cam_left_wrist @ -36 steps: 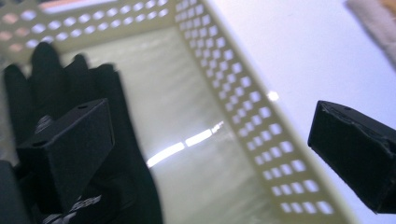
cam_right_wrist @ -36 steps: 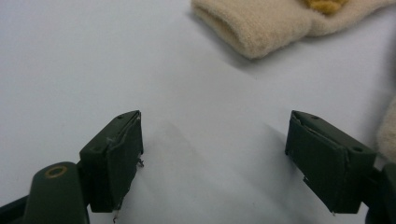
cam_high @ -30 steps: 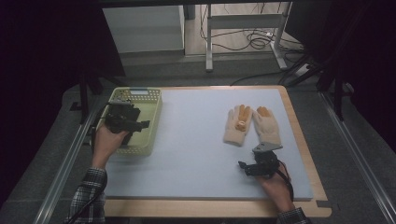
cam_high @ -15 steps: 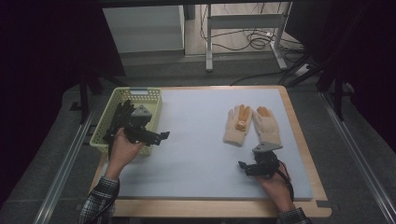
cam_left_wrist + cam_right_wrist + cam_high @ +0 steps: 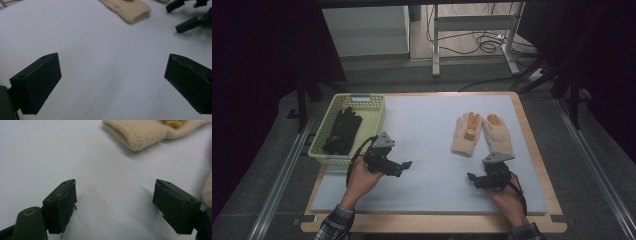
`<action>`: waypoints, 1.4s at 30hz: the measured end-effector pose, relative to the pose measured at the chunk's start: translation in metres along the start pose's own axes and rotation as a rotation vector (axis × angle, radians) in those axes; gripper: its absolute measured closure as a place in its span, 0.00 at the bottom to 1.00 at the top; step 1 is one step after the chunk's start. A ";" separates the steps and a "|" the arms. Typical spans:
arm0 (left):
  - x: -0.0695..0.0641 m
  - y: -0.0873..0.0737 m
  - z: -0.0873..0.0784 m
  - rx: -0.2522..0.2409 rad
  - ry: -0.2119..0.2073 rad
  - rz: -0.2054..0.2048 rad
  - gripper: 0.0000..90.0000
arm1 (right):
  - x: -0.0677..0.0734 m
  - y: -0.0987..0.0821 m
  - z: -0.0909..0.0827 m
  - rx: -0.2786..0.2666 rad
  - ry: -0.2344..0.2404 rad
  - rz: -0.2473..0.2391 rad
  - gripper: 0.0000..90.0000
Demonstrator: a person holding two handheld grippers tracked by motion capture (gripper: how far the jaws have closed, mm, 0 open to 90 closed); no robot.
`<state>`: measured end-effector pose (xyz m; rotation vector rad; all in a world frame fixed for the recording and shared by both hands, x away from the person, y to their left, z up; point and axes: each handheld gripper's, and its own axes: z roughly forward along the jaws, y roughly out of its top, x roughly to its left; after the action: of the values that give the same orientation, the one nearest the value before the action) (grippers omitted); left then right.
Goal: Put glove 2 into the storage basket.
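cream gloves [image 5: 482,134]: knitted, soft, flat, beyond both grippers | left gripper [image 5: 404,167]: jaws apart | right gripper [image 5: 472,178]: jaws apart, empty

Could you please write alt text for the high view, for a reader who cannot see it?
A person holds an open left hand-held gripper and right hand-held gripper over a pale mat. Two cream gloves lie side by side at right; a green basket at left holds black gloves.

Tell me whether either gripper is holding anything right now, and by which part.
Nothing is held. The left gripper and right gripper are both open over bare mat.
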<state>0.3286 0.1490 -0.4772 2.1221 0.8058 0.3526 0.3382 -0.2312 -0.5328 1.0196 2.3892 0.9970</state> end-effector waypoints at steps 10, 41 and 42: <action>-0.021 -0.031 0.029 0.060 -0.010 0.012 0.01 | 0.000 0.000 0.000 0.000 0.000 -0.001 0.21; -0.016 -0.063 0.039 0.121 0.041 -0.052 0.02 | -0.002 0.000 -0.003 -0.007 0.002 0.003 0.32; -0.016 -0.063 0.039 0.121 0.042 -0.052 0.01 | -0.002 0.000 -0.004 -0.006 -0.001 0.002 0.33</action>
<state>0.3094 0.1442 -0.5498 2.2076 0.9257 0.3285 0.3377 -0.2347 -0.5296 1.0209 2.3830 1.0037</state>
